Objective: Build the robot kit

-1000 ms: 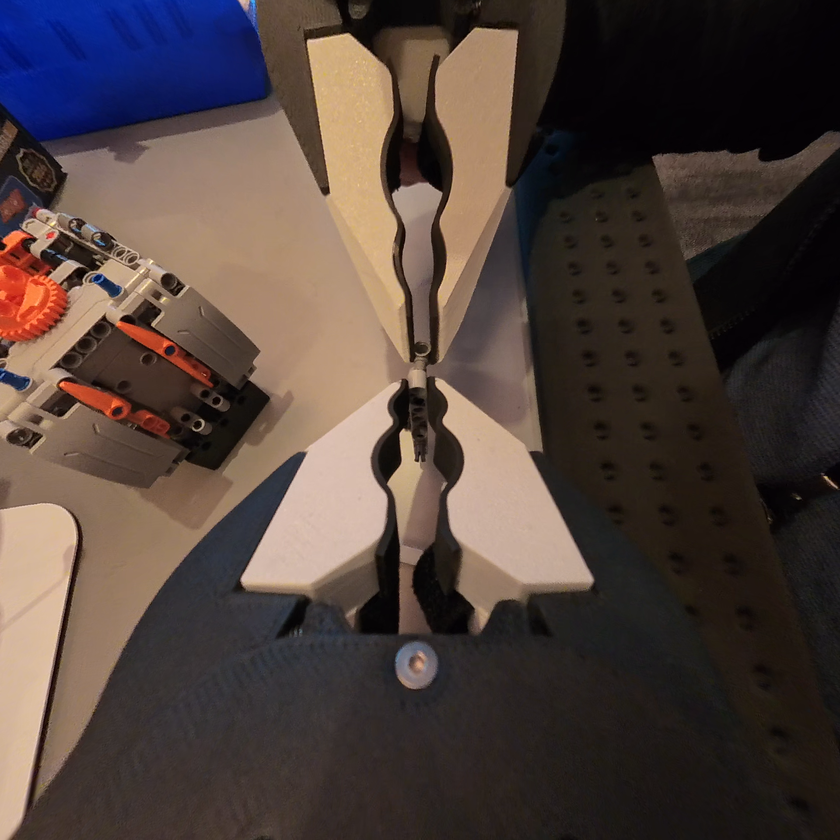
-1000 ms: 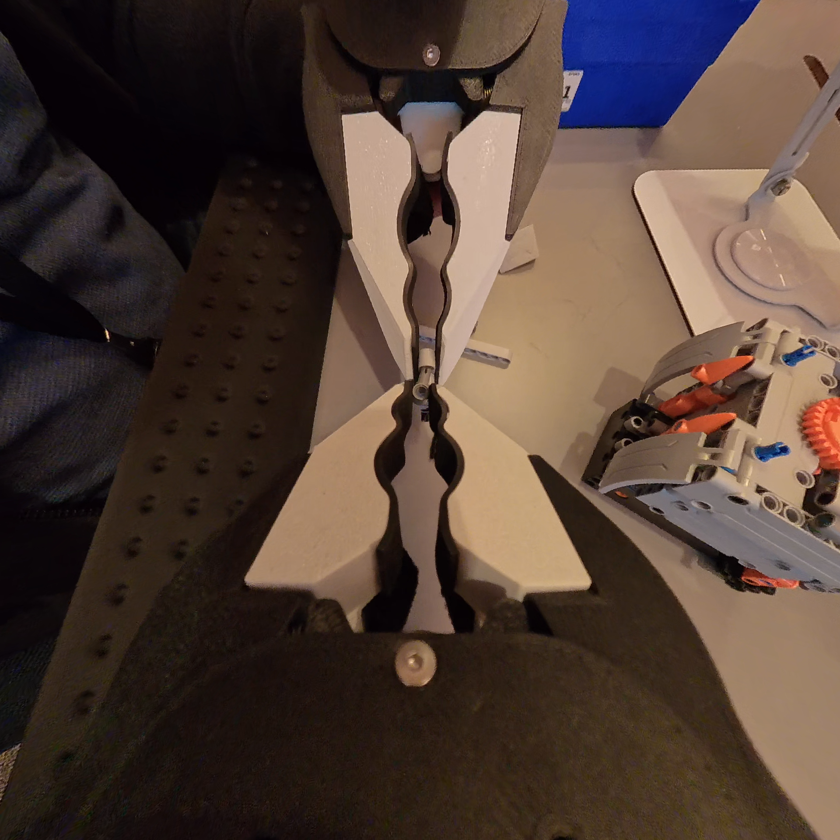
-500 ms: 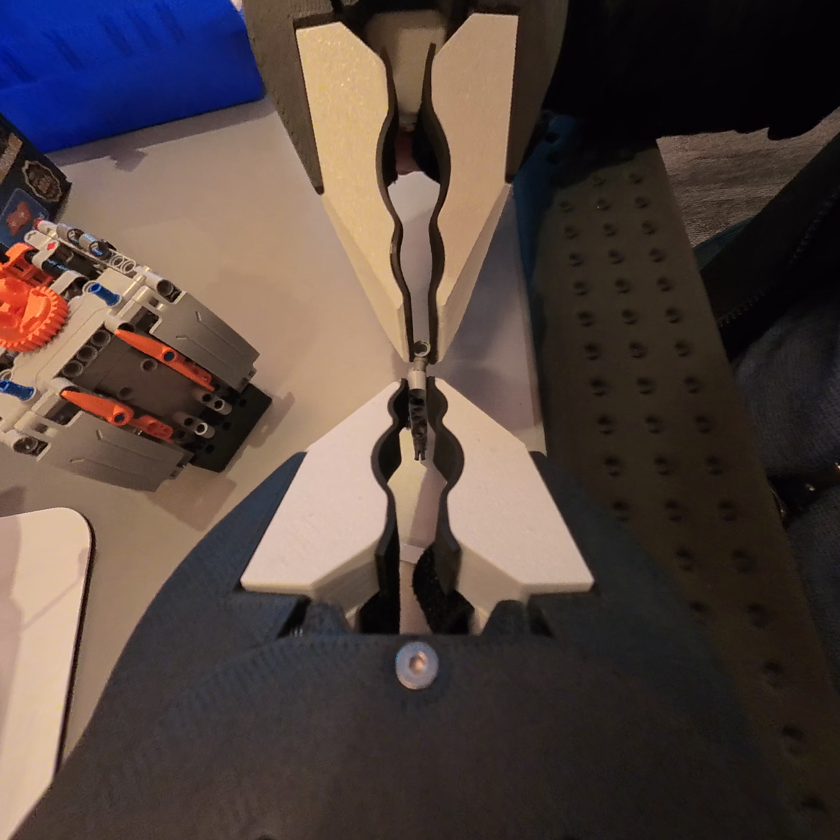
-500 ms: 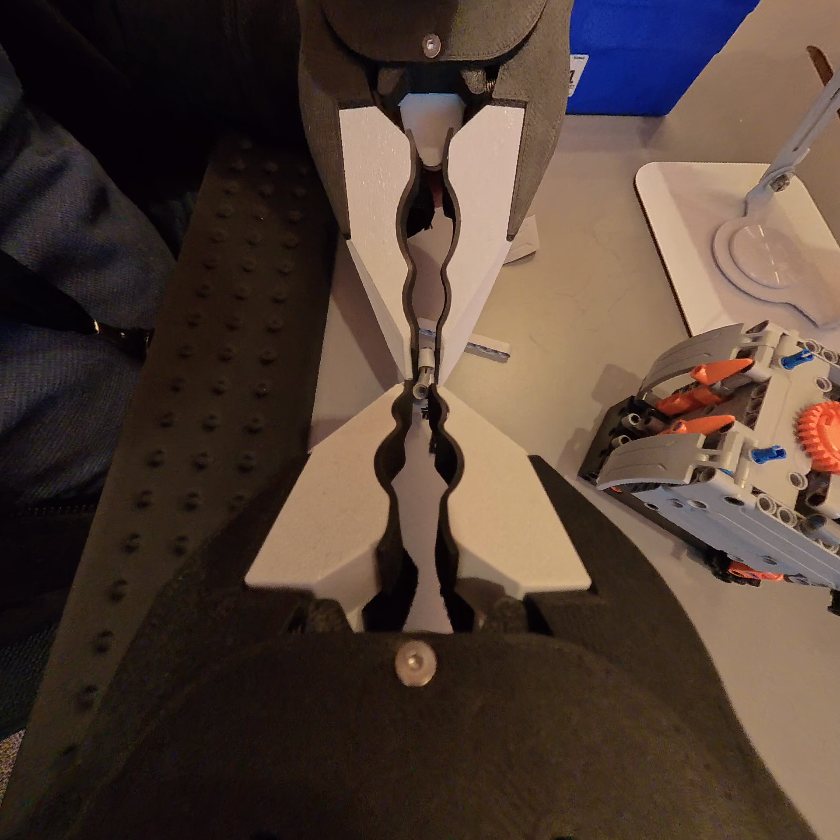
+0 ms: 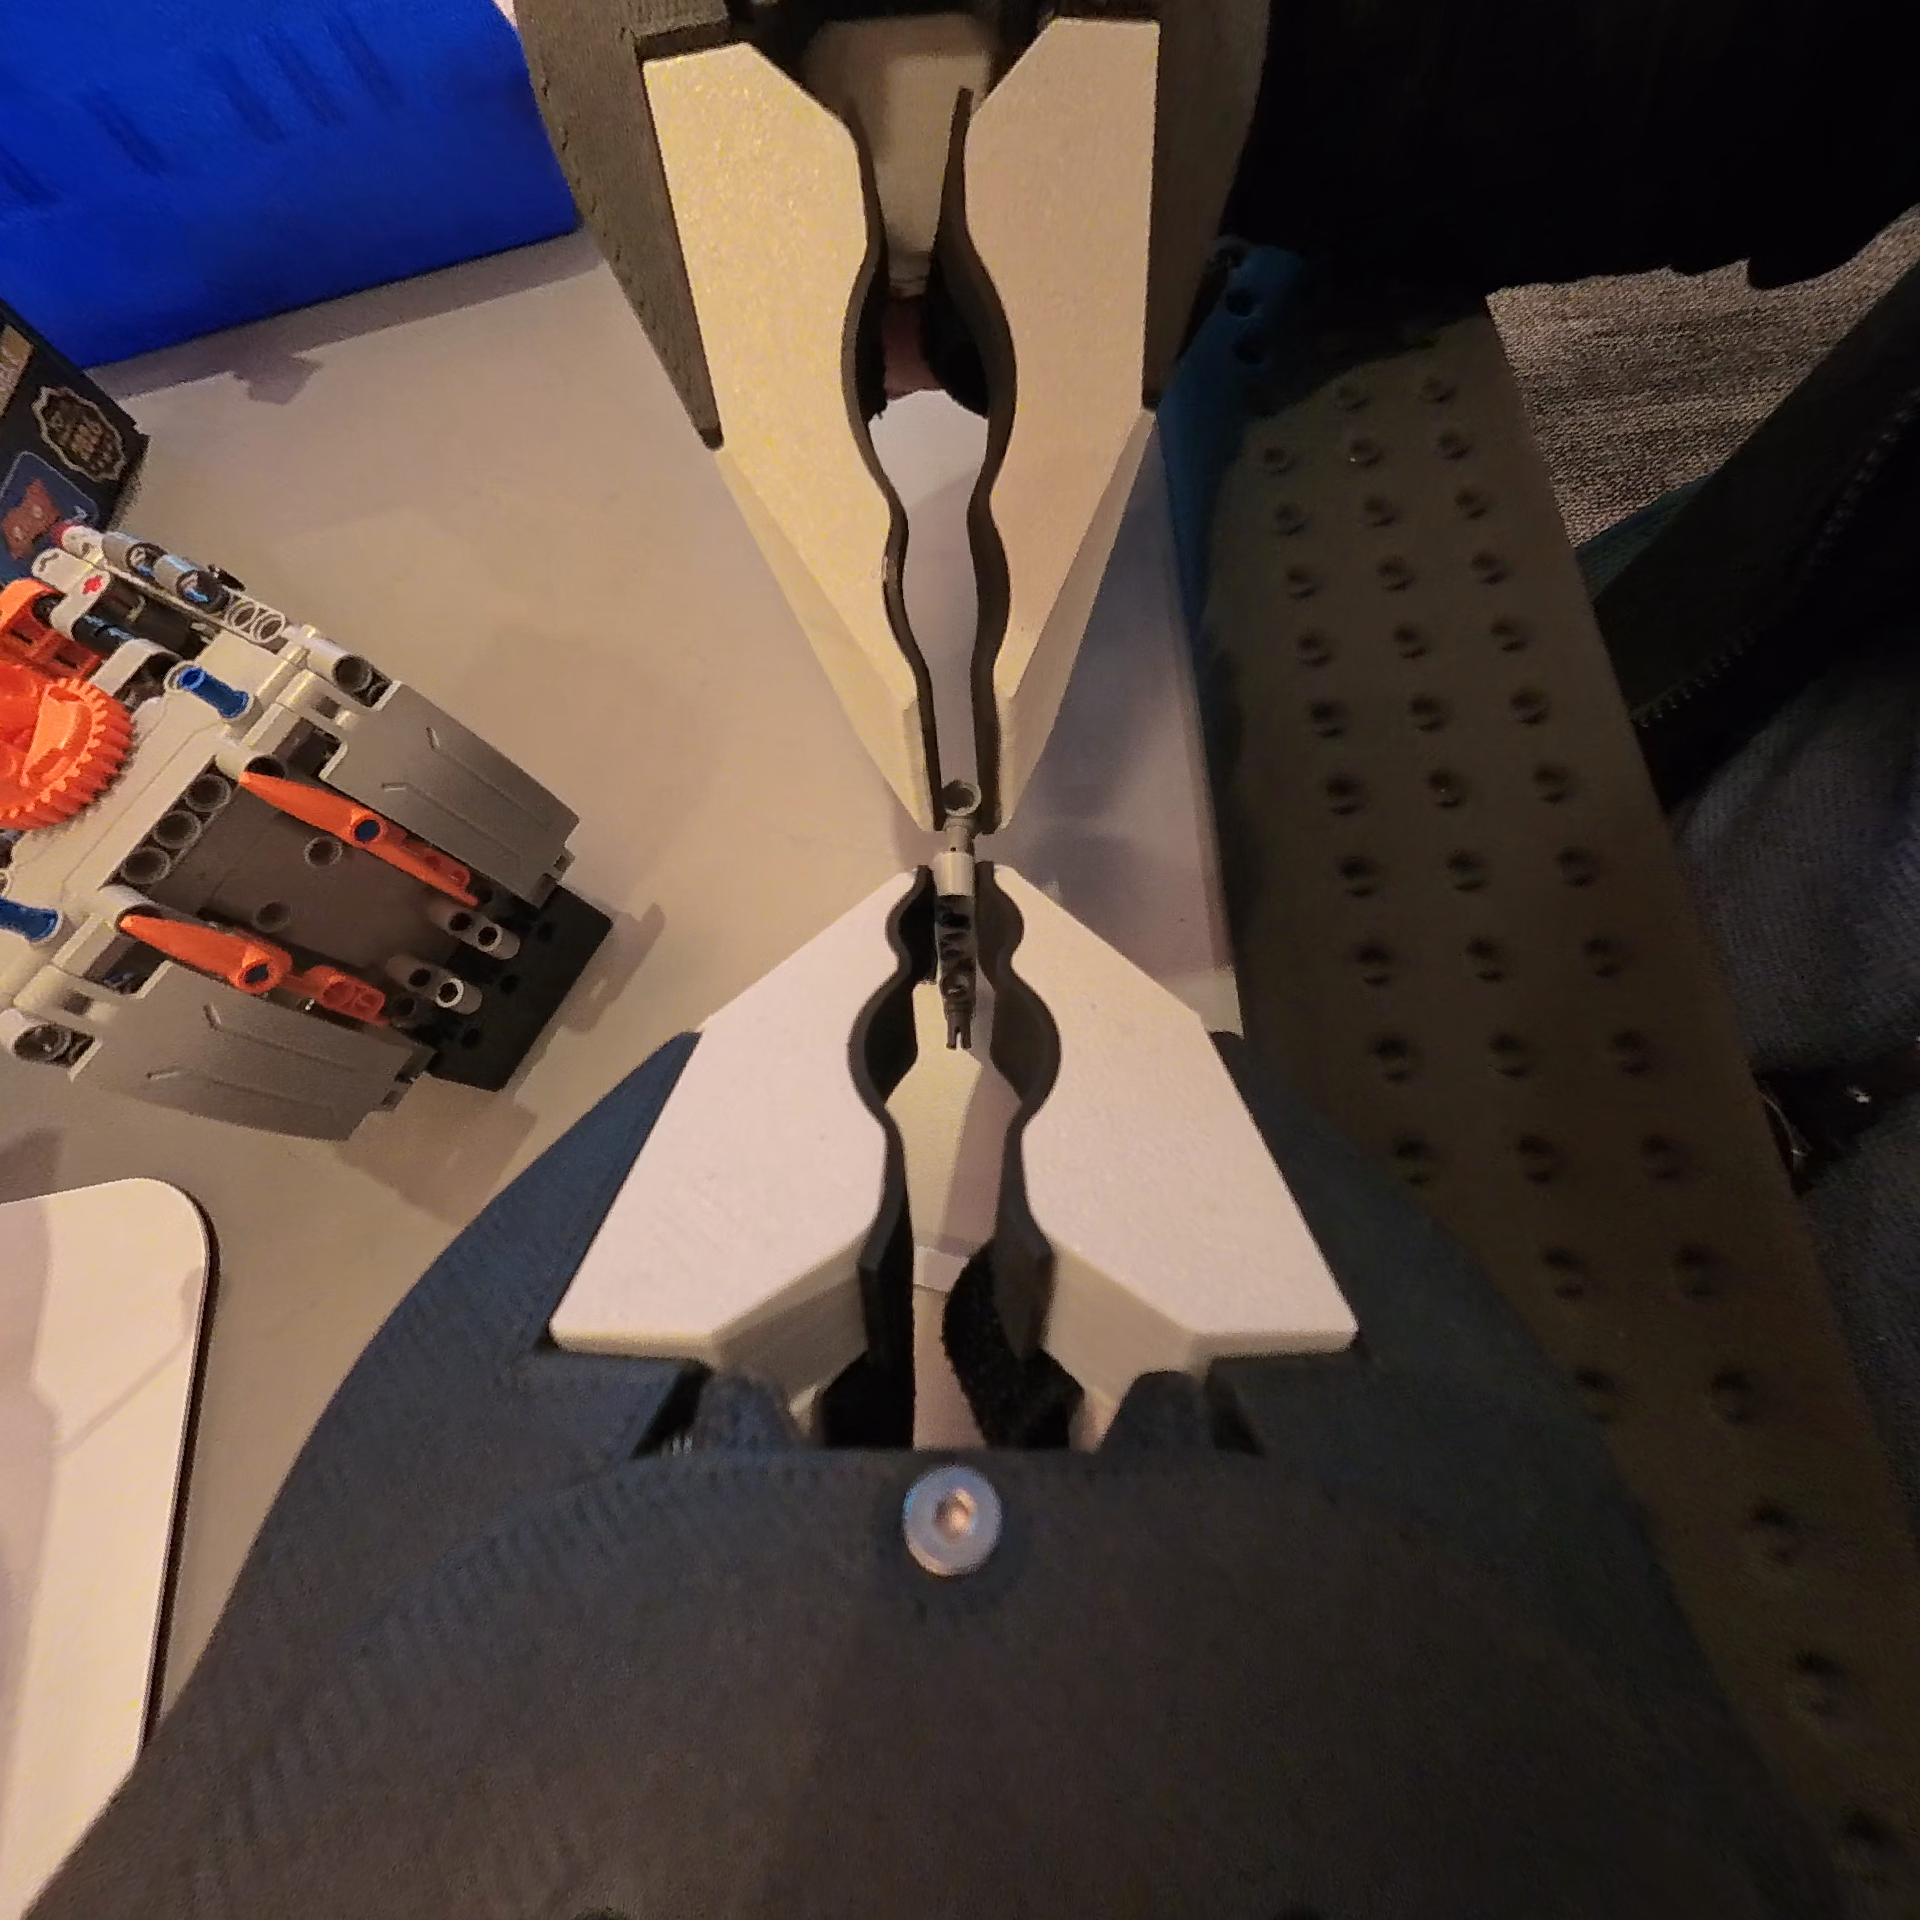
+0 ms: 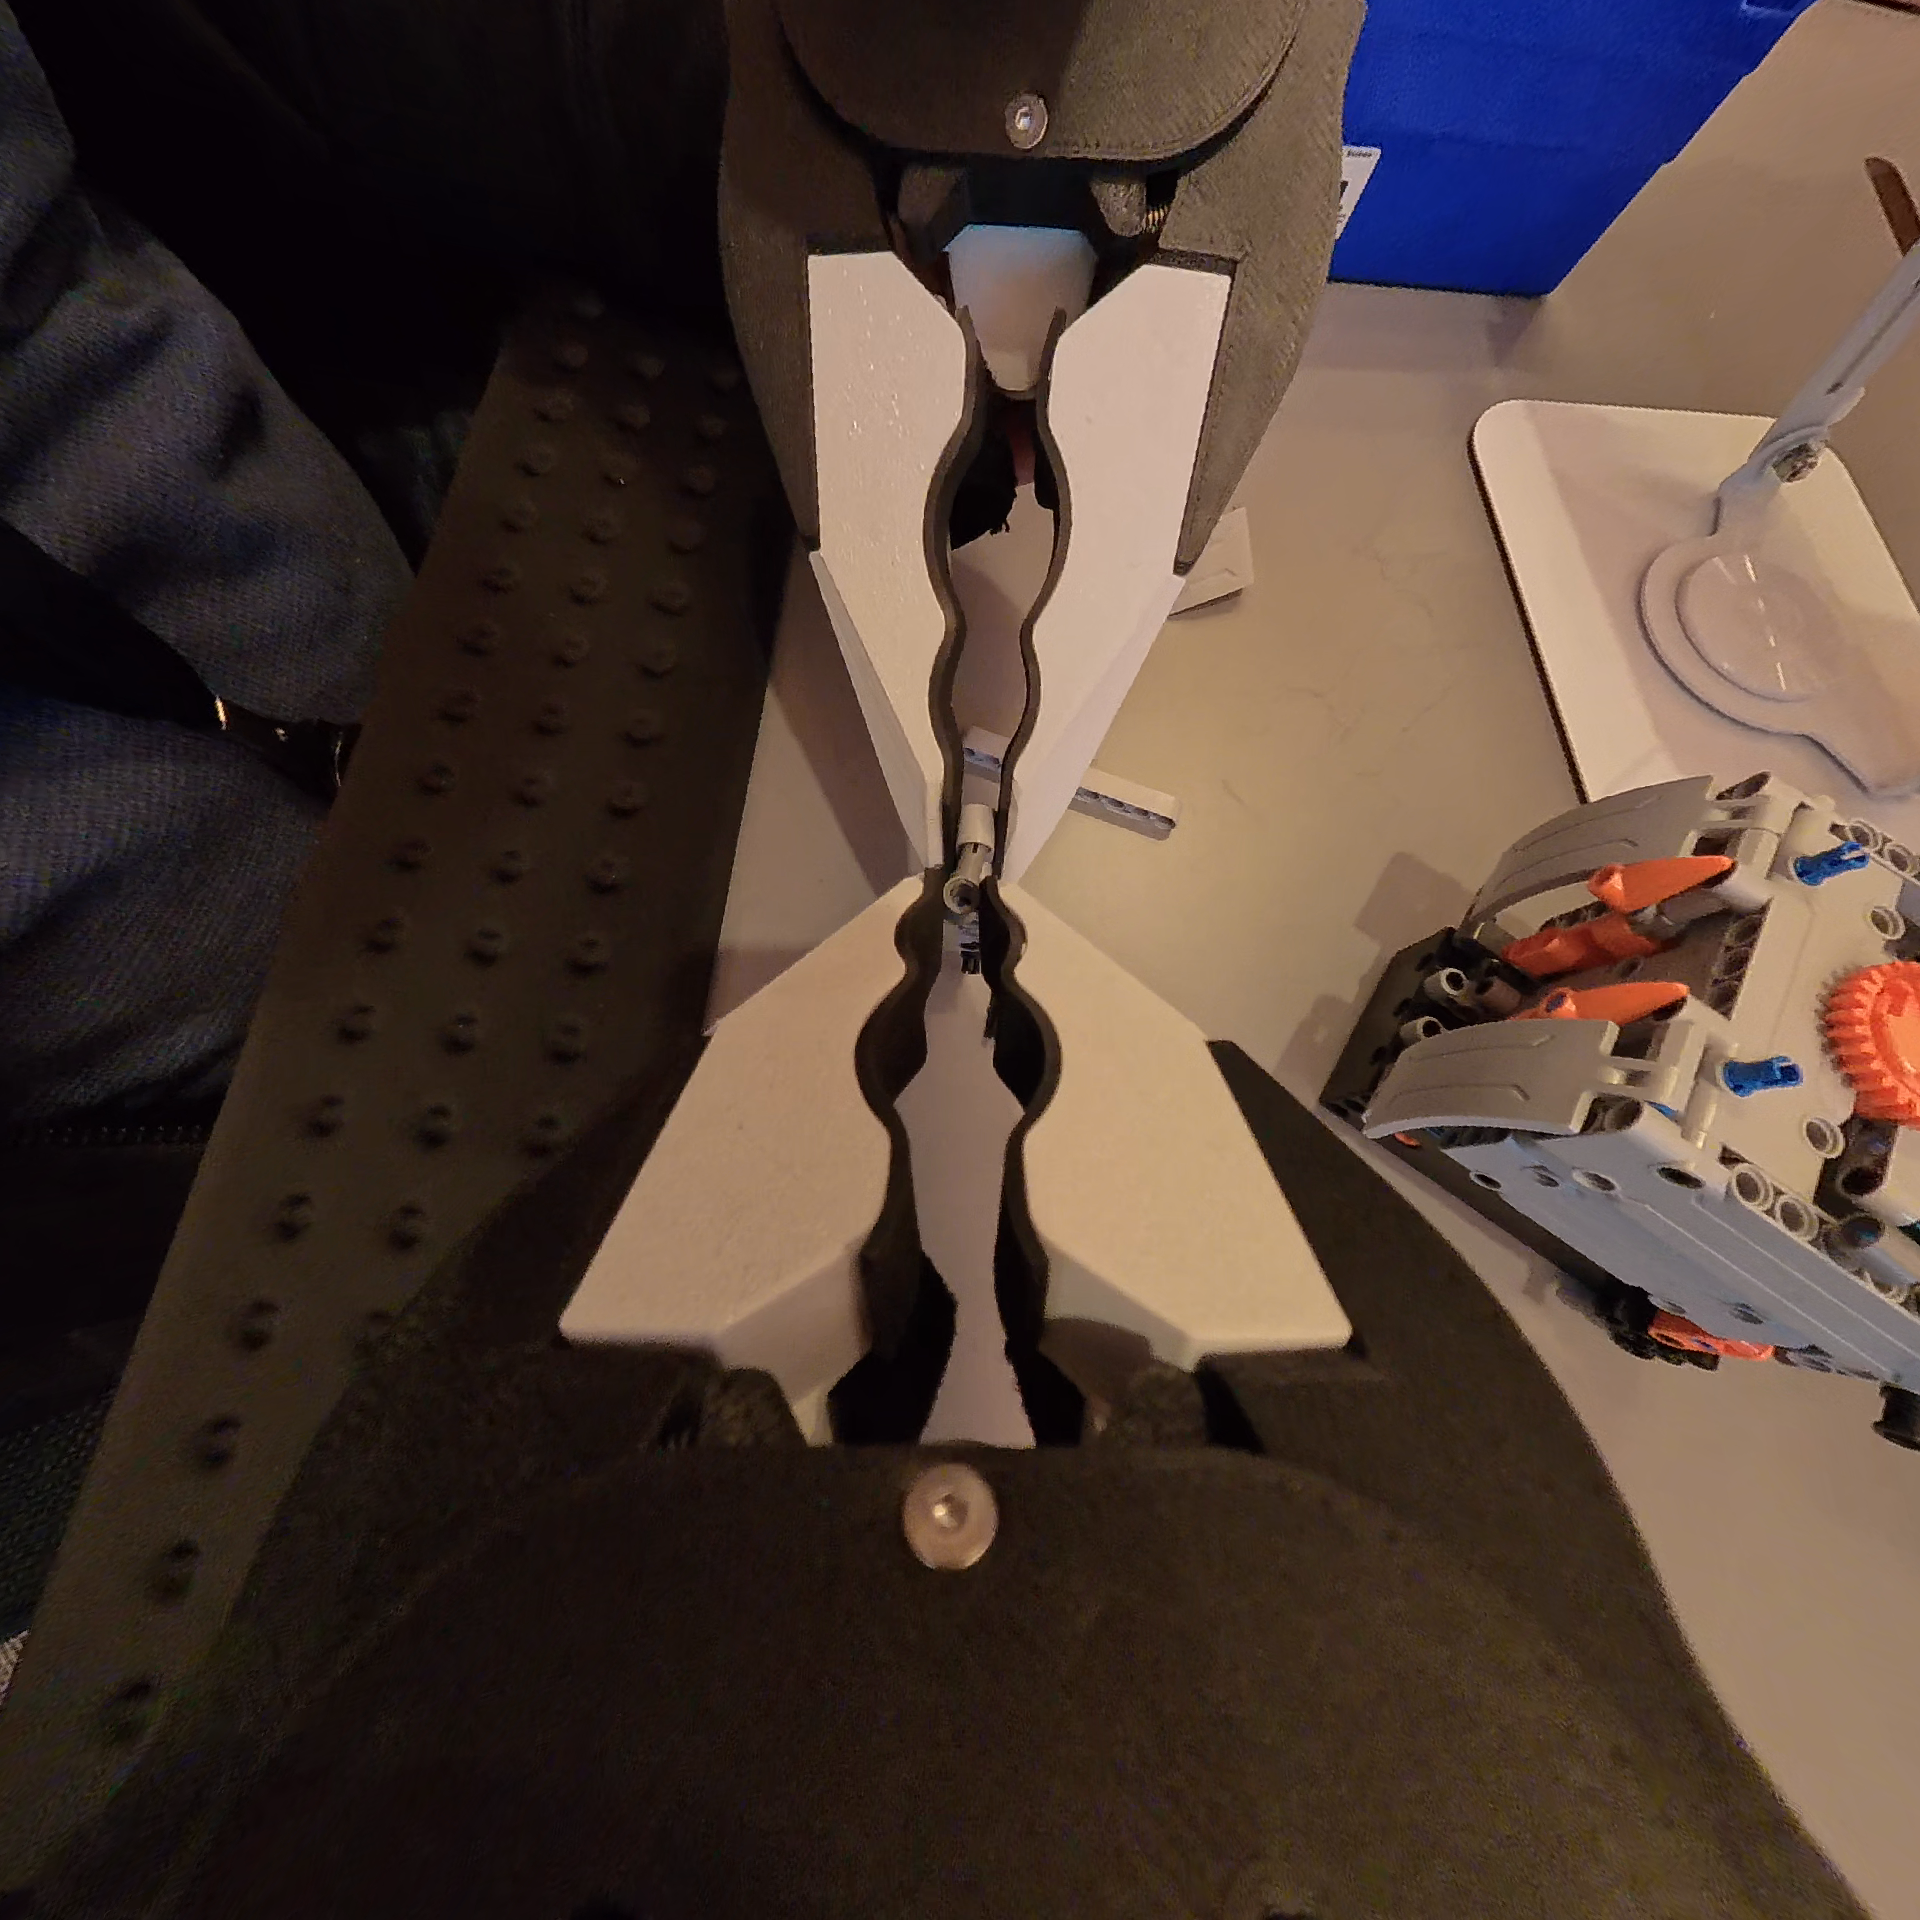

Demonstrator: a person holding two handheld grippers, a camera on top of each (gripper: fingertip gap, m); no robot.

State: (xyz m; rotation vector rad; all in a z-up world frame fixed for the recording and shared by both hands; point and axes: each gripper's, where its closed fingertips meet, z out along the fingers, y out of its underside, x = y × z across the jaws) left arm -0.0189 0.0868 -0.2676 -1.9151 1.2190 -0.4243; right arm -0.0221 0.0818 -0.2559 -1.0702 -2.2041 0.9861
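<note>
Small pin-and-connector piece (image 5: 956, 914): a black ridged pin with a light grey sleeve on one end. Its long axis runs straight along the line joining the two grippers, grey end toward the right gripper, black end back between the left gripper's fingers. It is held clear above the desk (image 5: 499, 499).

Left gripper (image 5: 956, 904): fingers pressed nearly together, pinching the black pin section at the tips. Wavy black pads (image 5: 883, 997) flank the pin; its free black tip hangs in the wider hollow behind the tips.

Right gripper (image 6: 961, 904): also closed to a narrow slit, tips clamped on the small grey connector end (image 6: 961, 891) of the same piece. From this side the left gripper (image 6: 982, 831) shows nose-to-nose opposite, with the grey sleeve in its tips.

Pose: both grippers level, pointing directly at each other, tips almost touching, fingers in line.

Surroundings: brick-built model (image 5: 260, 883), grey panels with orange blades and an orange gear, on the desk to the left of the left gripper and right of the right gripper (image 6: 1662, 1091), well apart from both. A flat grey beam (image 6: 1127, 808) lies on the desk beyond the right gripper's tips. Black studded strip (image 5: 1507, 935) along the desk edge, right of the left gripper. White board (image 5: 83, 1455) at lower left; blue bin (image 5: 260, 156) far left.
</note>
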